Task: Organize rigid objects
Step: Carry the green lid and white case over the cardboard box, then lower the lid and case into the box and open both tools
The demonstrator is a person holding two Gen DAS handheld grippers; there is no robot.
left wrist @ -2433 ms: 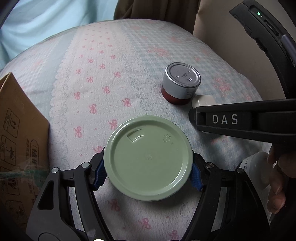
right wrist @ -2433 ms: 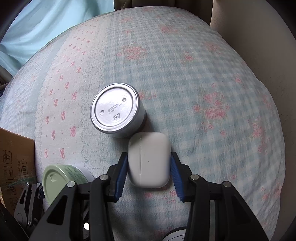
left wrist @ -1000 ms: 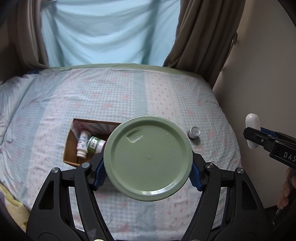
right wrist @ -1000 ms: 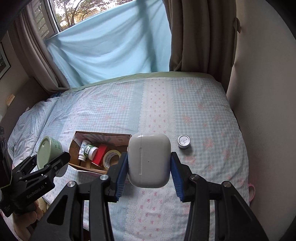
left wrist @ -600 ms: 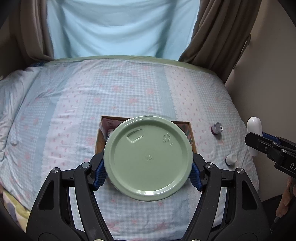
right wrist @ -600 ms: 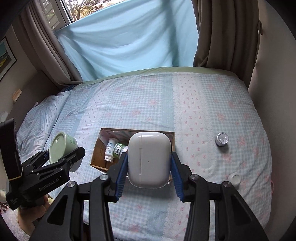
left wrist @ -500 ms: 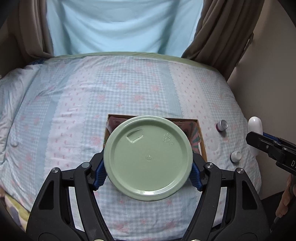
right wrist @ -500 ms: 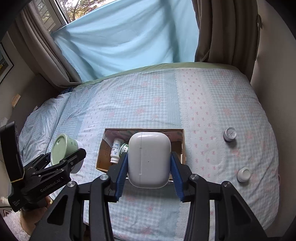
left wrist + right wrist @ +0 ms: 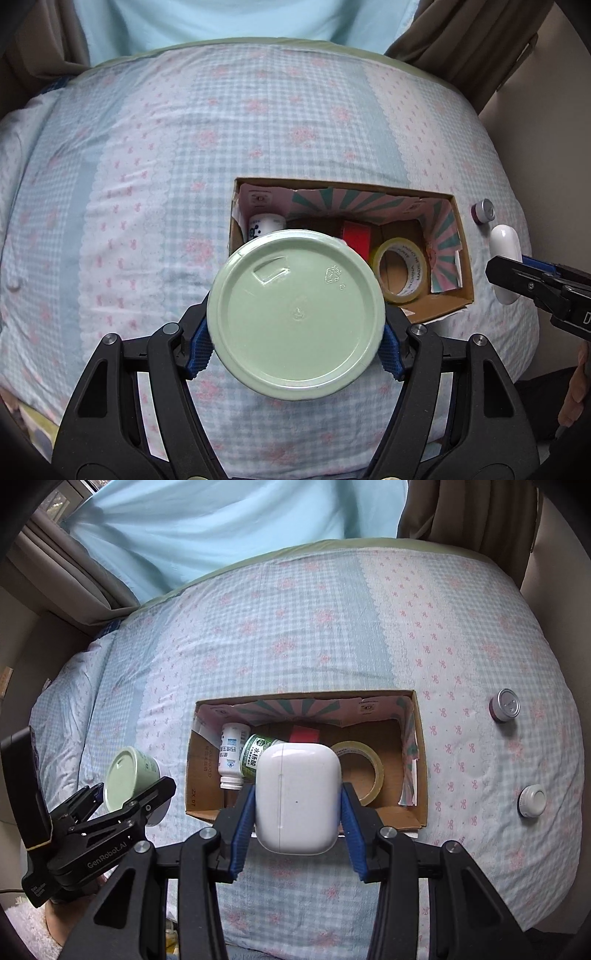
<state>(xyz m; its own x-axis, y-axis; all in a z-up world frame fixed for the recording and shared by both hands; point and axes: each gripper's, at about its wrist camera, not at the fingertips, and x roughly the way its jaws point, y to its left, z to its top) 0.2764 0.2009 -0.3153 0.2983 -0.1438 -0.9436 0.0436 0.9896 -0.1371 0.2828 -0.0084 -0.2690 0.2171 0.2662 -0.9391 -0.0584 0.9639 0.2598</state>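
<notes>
Here both tools are loaded and held in the air above the bed. The left hand-held gripper is clamped on a pale green jar, its blue pads pressed to opposite sides just under the lid rim, so that the lid faces the camera. The right hand-held gripper is clamped on a white earbud case, pads against its two narrow sides. Beyond and below both sets of fingertips lies the open cardboard box, already holding a white pill bottle, a green-labelled bottle, a red item and a roll of clear tape. Off to the right of the right hand-held gripper, well apart from the box, a small silver-lidded tin and a small white round container rest on the quilt. The case looks light, hard and glossy, so it may slip if the squeeze eases; gripping its flat sides as now seems sound, and it probably tolerates a short drop onto cardboard. The jar is wider and likely heavier, with a smooth round wall that could rotate between the pads; holding across its full width below the lid looks safest. Free space in the box appears to sit nearest the fingertips, between the bottles and the tape.
</notes>
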